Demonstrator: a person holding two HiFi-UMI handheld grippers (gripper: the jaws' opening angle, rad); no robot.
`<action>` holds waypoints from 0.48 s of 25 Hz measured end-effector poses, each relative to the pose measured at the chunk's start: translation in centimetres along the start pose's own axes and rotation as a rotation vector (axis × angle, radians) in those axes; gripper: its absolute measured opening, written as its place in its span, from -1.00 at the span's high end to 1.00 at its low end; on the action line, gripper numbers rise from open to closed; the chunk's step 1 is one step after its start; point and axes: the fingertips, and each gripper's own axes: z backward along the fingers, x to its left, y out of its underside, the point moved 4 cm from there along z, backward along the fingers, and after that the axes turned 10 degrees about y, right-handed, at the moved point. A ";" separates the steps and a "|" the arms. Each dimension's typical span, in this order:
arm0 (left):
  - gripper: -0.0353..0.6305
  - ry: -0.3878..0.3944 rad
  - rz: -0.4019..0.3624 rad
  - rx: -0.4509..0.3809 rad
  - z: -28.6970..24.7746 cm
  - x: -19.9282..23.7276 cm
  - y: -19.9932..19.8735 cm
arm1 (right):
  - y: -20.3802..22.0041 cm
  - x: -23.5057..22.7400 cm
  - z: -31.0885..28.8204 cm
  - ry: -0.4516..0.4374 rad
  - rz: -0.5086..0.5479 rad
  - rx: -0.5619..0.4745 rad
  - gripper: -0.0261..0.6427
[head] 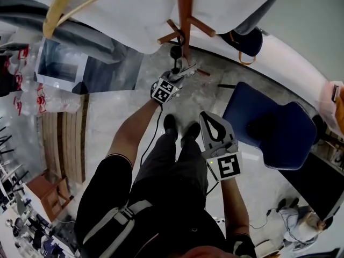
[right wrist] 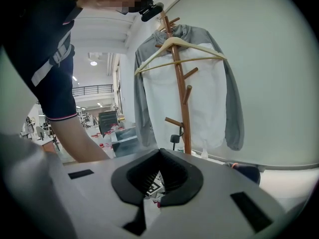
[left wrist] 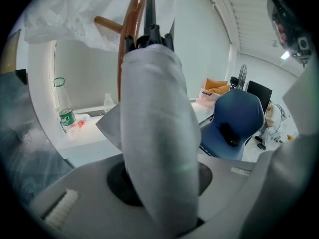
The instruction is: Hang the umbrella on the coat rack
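Head view: at upper centre the left gripper (head: 180, 75) pinches the folded umbrella (head: 176, 51), its strap beside a low peg (head: 171, 35) of the coat rack (head: 184, 9). At lower right the right gripper (head: 210, 121) is pressed together, empty.

Left gripper view: the umbrella fills the centre.

Right gripper view: the rack stands at centre.

Letting go before the strap catches would likely drop the umbrella.

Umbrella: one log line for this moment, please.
left gripper: shut on umbrella | umbrella: top end at rack peg, not released | right gripper: shut, empty
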 end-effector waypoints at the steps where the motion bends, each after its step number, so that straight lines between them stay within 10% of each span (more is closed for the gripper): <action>1: 0.61 -0.005 0.001 -0.010 -0.3 0.0 0.1 | 0.1 -0.1 0.0 0.000 -0.002 0.001 0.92; 12: 0.60 -0.062 0.015 -0.086 -3.0 1.3 -0.4 | 1.7 -0.6 -1.3 -0.010 -0.015 0.002 0.92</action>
